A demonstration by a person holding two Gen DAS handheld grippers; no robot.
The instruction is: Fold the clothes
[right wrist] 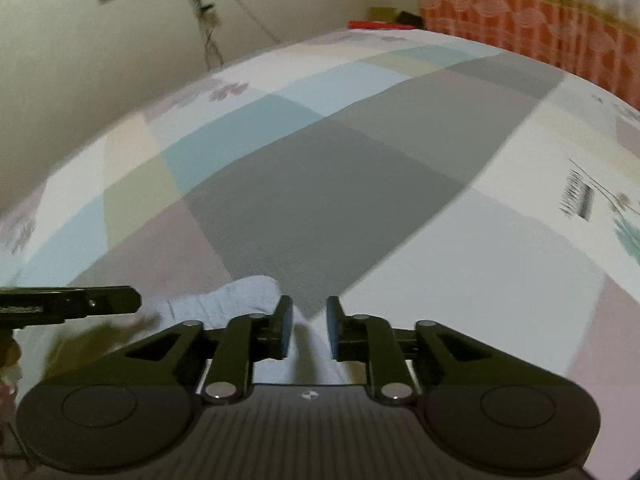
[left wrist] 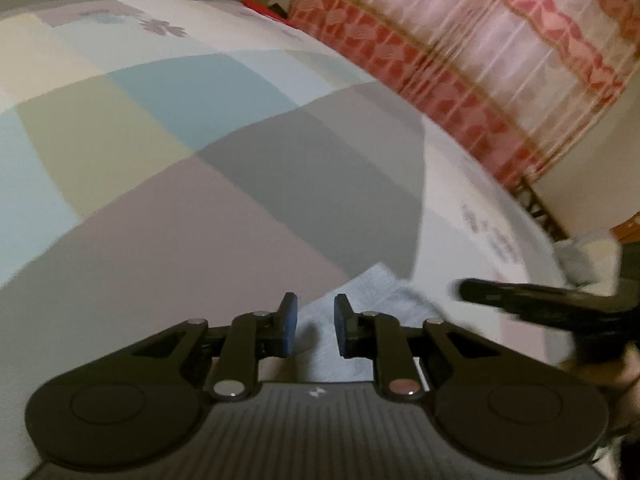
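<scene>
The pale blue-white ribbed cloth garment lies on the near edge of the pastel patchwork bed, between and beneath both tongs: left tongs and right tongs, equally near, gape empty.

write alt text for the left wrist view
The open left gripper hovers over a pale blue cloth lying on a bed with a pastel patchwork sheet. The right gripper reaches in from the right, blurred, and a red patterned curtain hangs behind.

Bedspread ahead open; pale garment apparently only obstacle.
</scene>
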